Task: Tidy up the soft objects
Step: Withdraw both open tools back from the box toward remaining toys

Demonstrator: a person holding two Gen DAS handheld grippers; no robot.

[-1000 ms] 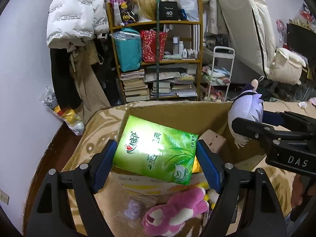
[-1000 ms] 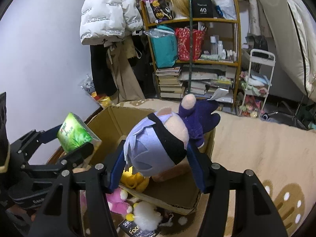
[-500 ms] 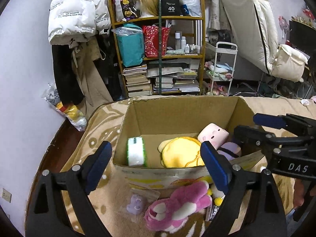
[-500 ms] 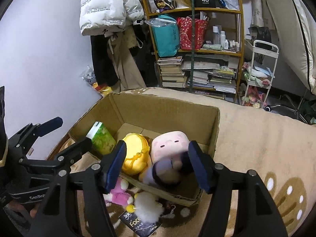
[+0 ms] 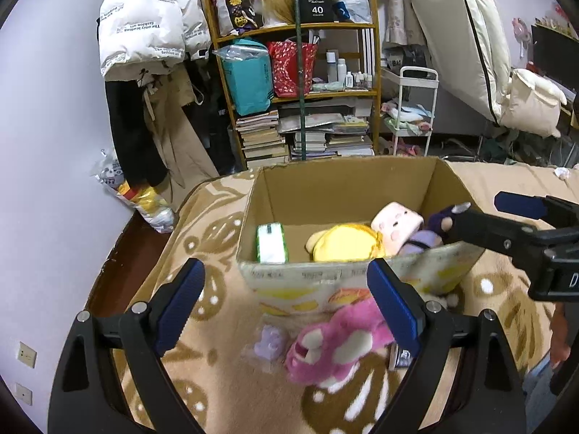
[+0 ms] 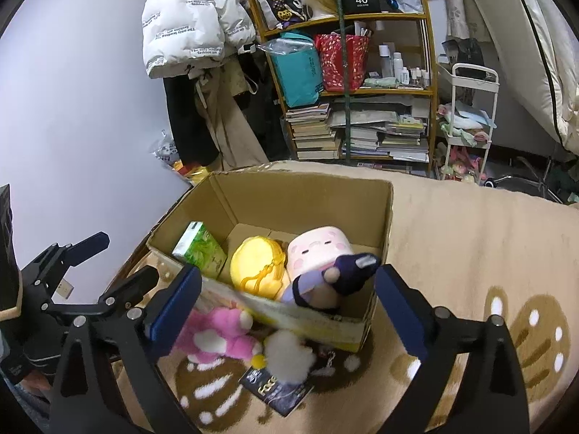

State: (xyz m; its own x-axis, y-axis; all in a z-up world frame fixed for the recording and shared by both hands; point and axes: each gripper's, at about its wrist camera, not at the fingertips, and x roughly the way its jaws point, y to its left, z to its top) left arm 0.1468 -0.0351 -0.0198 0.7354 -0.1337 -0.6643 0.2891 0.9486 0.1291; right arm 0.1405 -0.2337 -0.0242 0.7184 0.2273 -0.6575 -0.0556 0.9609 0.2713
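With both the left hand-held gripper (image 5: 286, 303) and right hand-held gripper (image 6: 287, 311) wide open and empty, the pink plush toy (image 5: 336, 343) just below the left one, outside the cardboard box (image 5: 347, 181), is judged next to be grasped.

Left hand-held gripper (image 5: 286, 305) and right hand-held gripper (image 6: 287, 311) gape wide, holding nothing.

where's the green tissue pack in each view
Left wrist view: the green tissue pack stands on end in the near left corner of the cardboard box, left of centre in the picture.
Right wrist view: the green tissue pack leans against the box's left wall, left of centre.
Shared landmark: the yellow plush sits just to its right in both.
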